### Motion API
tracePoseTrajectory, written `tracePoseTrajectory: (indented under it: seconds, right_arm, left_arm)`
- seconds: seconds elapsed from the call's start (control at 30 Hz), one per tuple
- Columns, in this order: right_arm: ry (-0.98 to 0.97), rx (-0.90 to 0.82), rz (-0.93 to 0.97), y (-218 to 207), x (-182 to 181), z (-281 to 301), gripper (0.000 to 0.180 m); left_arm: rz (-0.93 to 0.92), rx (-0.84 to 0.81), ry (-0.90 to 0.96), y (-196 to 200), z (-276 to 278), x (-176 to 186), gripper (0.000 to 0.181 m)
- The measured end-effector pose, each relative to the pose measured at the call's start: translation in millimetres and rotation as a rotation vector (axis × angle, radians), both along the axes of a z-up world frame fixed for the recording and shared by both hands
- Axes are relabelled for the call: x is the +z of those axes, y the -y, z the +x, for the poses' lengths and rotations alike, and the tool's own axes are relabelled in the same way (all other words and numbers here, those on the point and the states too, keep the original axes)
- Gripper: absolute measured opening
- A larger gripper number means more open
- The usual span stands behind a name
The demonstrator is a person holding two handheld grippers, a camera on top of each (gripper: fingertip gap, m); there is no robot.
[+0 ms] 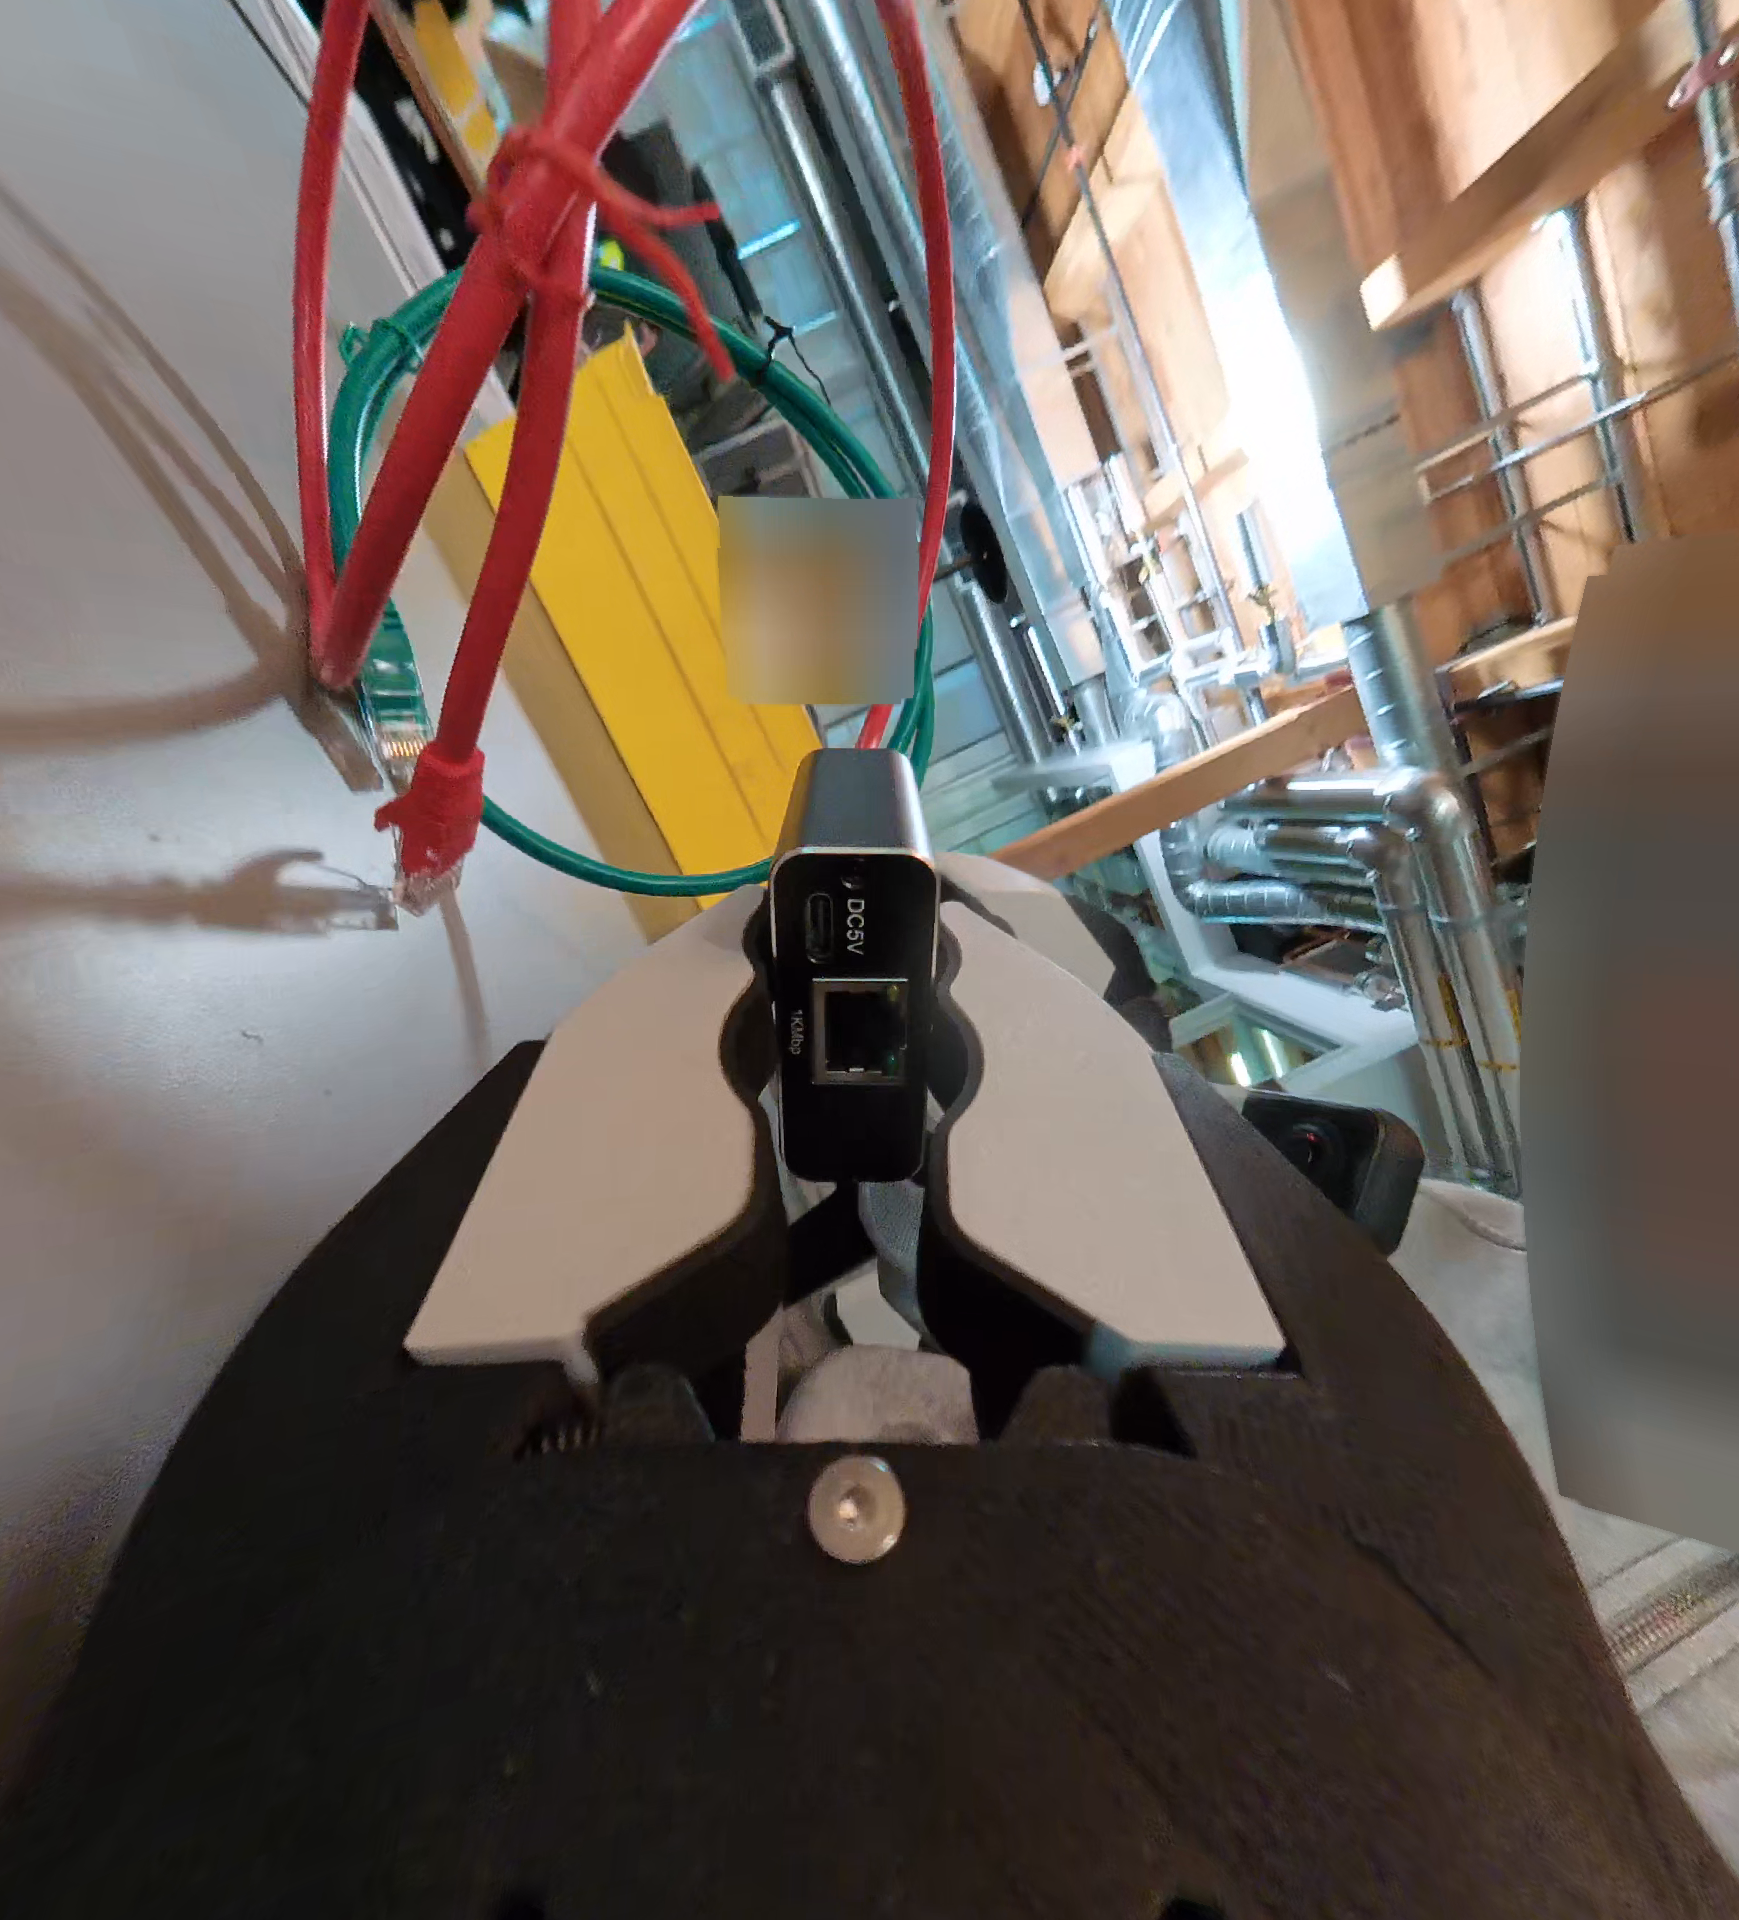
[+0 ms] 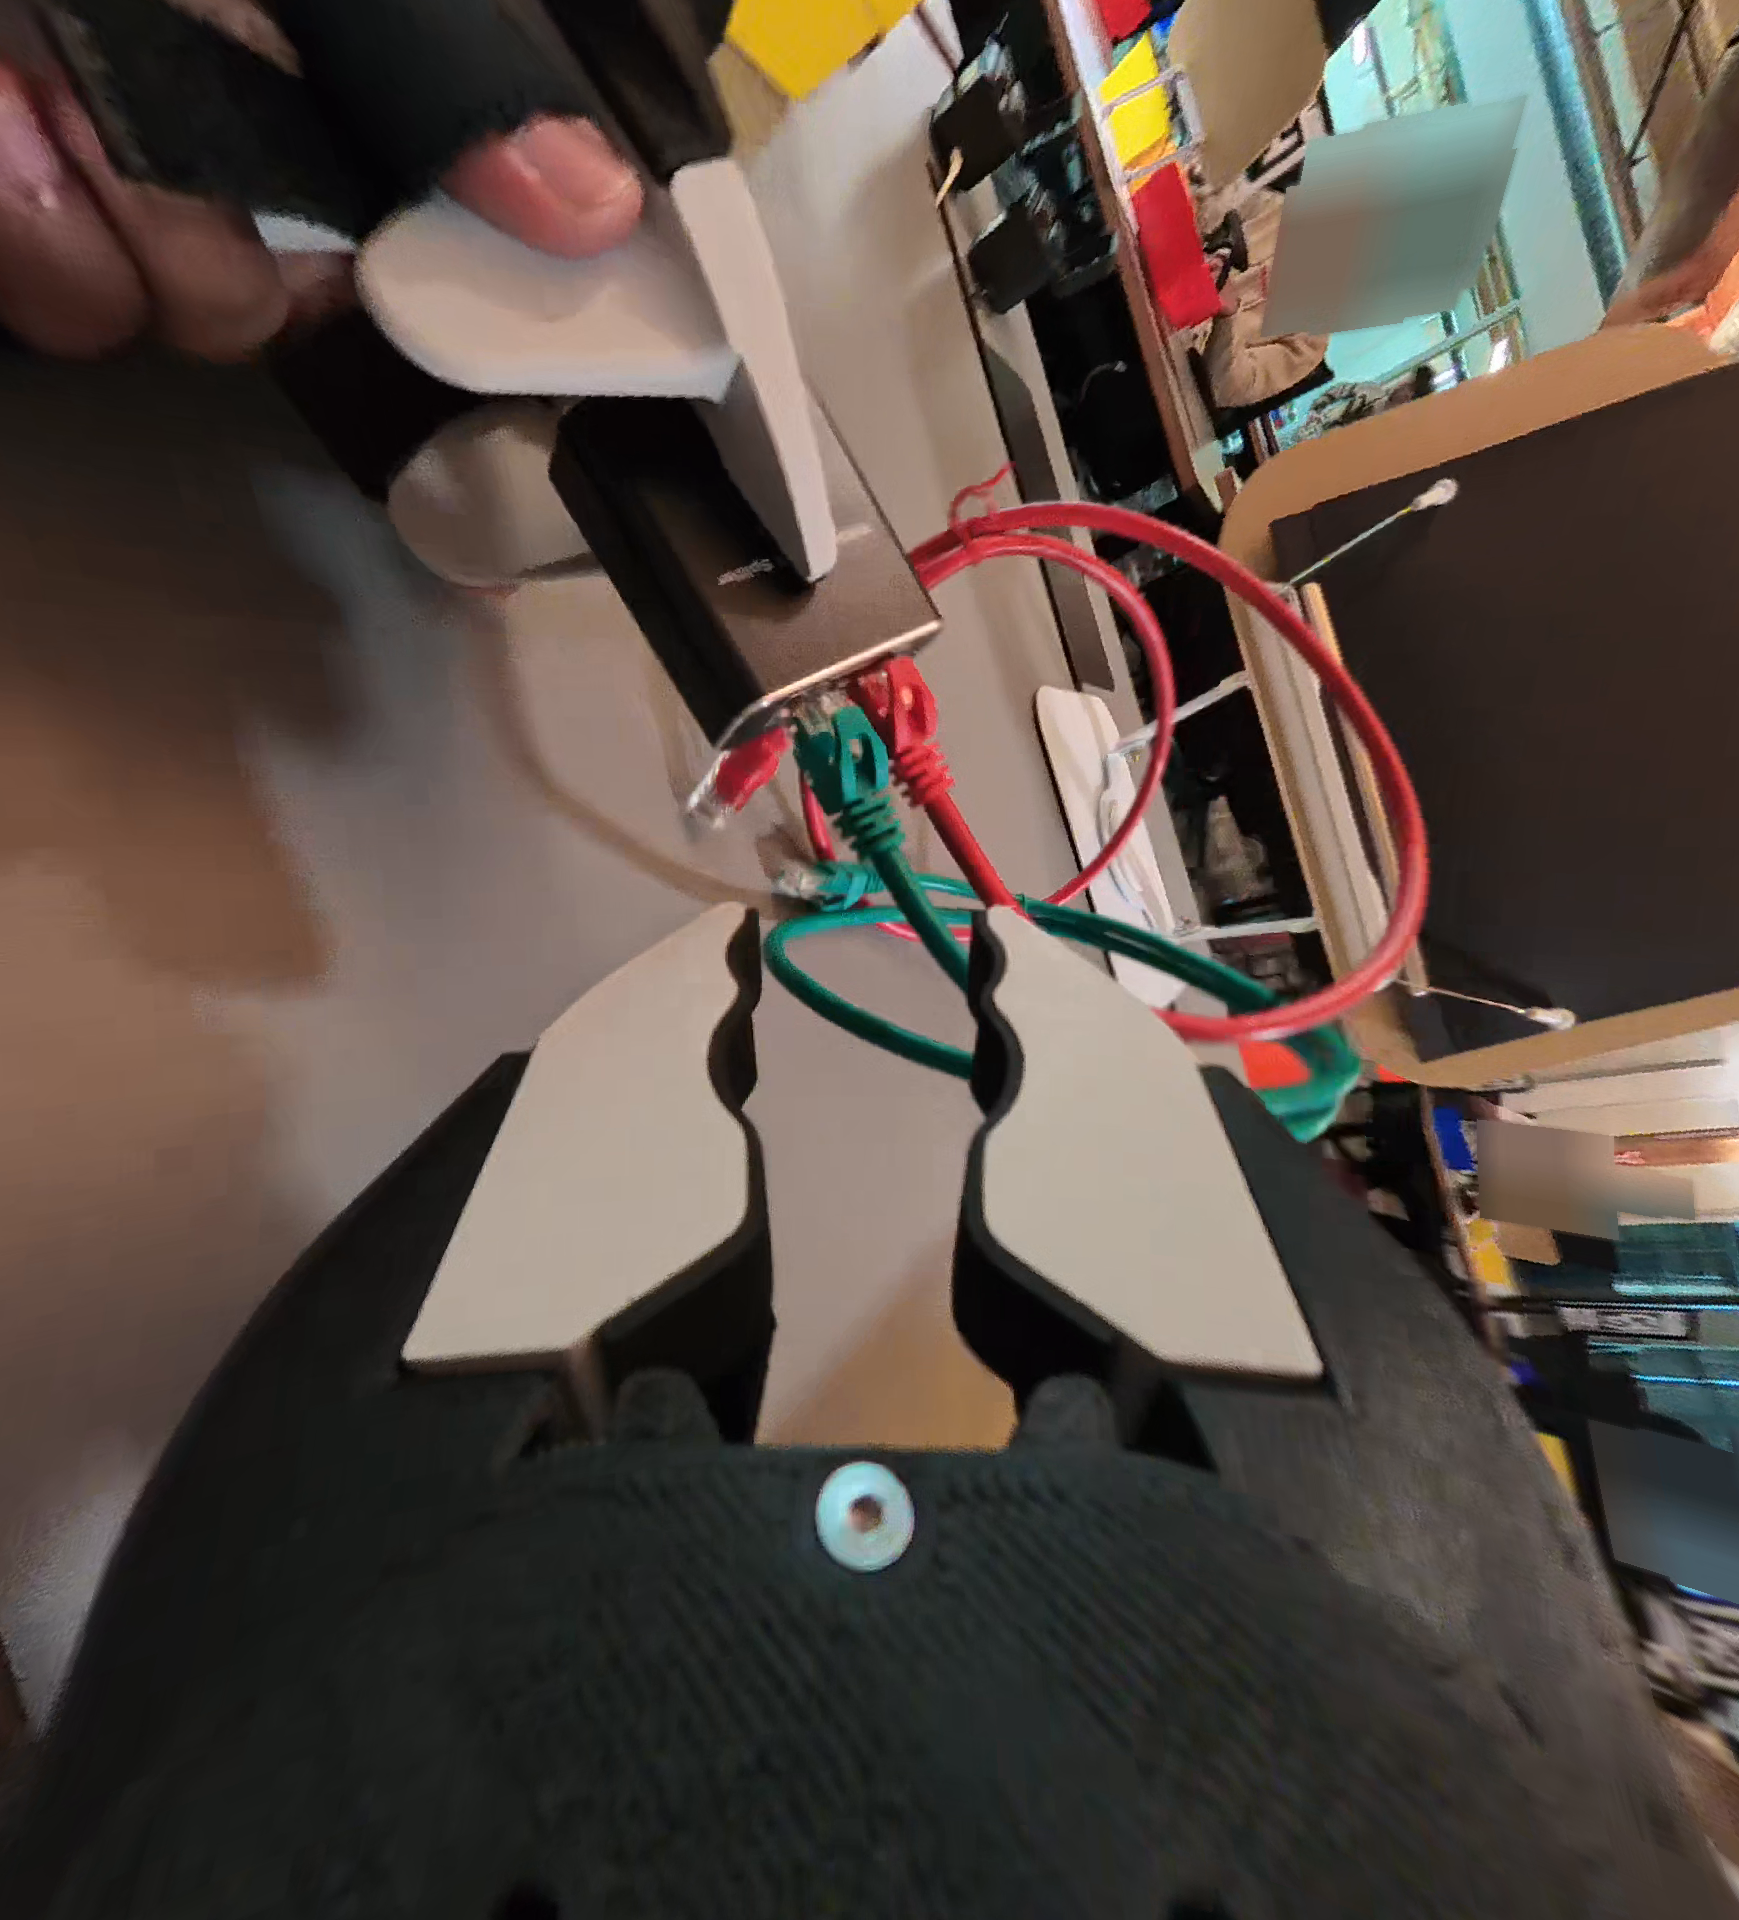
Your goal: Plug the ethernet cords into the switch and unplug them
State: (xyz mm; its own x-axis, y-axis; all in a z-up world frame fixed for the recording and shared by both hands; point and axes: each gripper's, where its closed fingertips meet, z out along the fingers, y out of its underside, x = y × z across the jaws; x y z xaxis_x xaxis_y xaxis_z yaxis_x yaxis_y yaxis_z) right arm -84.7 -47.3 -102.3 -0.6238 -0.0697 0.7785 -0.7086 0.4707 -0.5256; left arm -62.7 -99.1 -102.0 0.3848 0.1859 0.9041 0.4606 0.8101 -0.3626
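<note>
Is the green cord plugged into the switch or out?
In: the green cord has one plug seated in the switch; its other plug hangs free.

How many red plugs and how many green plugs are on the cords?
Red plastic cord plugs: 2
Green plastic cord plugs: 2
Total: 4 plugs. One of each colour sits in the dark metal switch box.

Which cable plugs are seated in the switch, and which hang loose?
Seated in the switch: one green plug and one red plug. The other red plug and other green plug hang loose.
</note>
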Motion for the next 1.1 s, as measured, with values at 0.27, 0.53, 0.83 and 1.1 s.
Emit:
tracePoseTrajectory:
  seconds: [0.27,0.53,0.83,1.1]
  right_arm:
    - [0.964,0.076,-0.217,-0.3,18.0,-2.9,0.019]
    - [1.458,0.180,-0.253,2.8,18.6,2.5,0.019]
    - [1.606,0.164,-0.280,1.6,16.0,-5.8,0.013]
    - [1.731,0.195,-0.260,0.4,14.2,-4.7,0.009]
  left_arm:
    - [0.128,0.060,-0.061,15.9,2.6,9.7,0.024]
    - [0.064,-0.006,-0.074,-11.2,0.5,12.6,0.024]
    - [0.035,-0.045,-0.088,-22.7,0.7,13.9,0.024]
    - [-0.046,-0.043,-0.082,-26.7,0.4,11.0,0.024]
